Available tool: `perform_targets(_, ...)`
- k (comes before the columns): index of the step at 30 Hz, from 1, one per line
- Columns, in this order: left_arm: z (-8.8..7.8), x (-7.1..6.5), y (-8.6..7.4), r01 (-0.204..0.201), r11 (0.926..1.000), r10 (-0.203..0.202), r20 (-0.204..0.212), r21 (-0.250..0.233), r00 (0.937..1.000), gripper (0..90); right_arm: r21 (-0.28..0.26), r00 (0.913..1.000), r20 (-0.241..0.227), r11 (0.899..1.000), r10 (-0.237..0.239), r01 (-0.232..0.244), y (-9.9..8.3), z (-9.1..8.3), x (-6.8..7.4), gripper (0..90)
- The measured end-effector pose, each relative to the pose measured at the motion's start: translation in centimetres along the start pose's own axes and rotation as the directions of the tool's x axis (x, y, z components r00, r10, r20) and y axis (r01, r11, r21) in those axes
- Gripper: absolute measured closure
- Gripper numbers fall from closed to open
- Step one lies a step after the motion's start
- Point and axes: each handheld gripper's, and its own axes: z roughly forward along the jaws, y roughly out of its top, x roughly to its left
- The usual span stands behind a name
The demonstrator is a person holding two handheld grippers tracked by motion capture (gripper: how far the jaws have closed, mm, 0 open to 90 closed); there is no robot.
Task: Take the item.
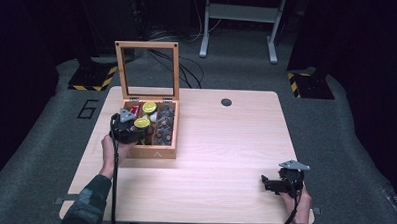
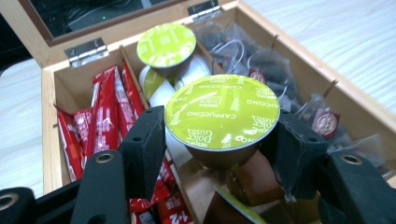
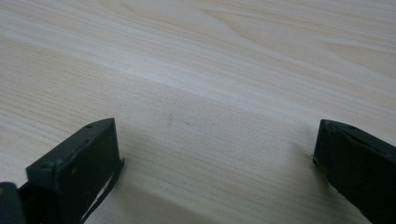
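I have the left gripper (image 2: 219, 140) over the open wooden box (image 1: 147, 151), its jaws closed on either side of a coffee capsule (image 2: 222, 112) with a green foil top printed "Dolce Gusto Cappuccino"; the capsule sits between the pads, held above the box's middle compartment. In the high view that same capsule (image 1: 142, 122) shows as a yellow-green disc just ahead of the left gripper (image 1: 127, 125), near the left half of the box. A second green-topped capsule (image 2: 166, 45) rests farther back in the middle compartment on top of some white ones, close to the hinged side. Red sachets (image 2: 105, 112) stand packed in the compartment to the left of it, and clear-wrapped tea bags (image 2: 261, 60) with dark contents fill the compartment to the right. Brown capsules (image 2: 252, 179) lie below the one I am holding. The box's glass-paned lid (image 1: 147, 70) stands upright at the far side. My right gripper (image 1: 276, 184) is well apart from all this, low at the near right corner of the table (image 1: 225, 138), and from its own camera I see its jaws spread wide with bare wood grain between them.
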Motion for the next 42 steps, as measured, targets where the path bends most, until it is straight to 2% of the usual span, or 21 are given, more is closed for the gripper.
perform_targets(10,-1.4,-0.4,1.5,0.006,0.9987,-0.005,0.016,-0.05,0.9999,40.7,0.0,1.0,-0.001,1.0,-0.002,0.002,0.0,0.0,0.0,0.0)
perform_targets(22,-2.9,-1.5,3.5,-0.02,0.9938,0.025,0.043,-0.109,0.9988,40.7,-0.001,1.0,0.0,1.0,-0.004,0.004,0.0,0.0,0.0,0.0)
perform_targets(40,-1.9,-4.1,5.5,-0.062,0.9892,0.074,0.091,-0.133,0.9931,40.7,0.0,1.0,0.0,1.0,-0.001,0.001,0.0,0.0,0.0,0.0)
perform_targets(42,-1.8,-4.7,5.8,-0.063,0.9889,0.077,0.107,-0.135,0.9912,40.7,-0.003,1.0,0.0,1.0,-0.008,0.008,0.0,0.0,-0.1,0.0)
